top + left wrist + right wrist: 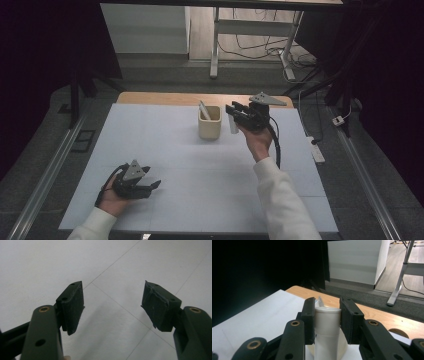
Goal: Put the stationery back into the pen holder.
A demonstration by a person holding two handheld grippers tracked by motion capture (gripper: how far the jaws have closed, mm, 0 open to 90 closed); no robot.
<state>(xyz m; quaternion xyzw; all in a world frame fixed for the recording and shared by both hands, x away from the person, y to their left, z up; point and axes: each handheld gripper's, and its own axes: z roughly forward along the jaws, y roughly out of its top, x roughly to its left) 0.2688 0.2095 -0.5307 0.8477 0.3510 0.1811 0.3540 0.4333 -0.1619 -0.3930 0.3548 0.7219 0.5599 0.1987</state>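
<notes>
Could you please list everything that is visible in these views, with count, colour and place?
Beige square holder cup: one, beige, far middle of the mat, with a pale flat stick leaning inside.
White cylindrical plastic tube: one, white, clamped in the right gripper just right of the cup.
White table mat: one, white, covering the table.
Wooden tabletop: one, light brown, showing at the far edge.
White power strip: one, on the floor at right.
Left gripper: black, open, near left of the mat.
Right gripper: black, shut on the tube.
</notes>
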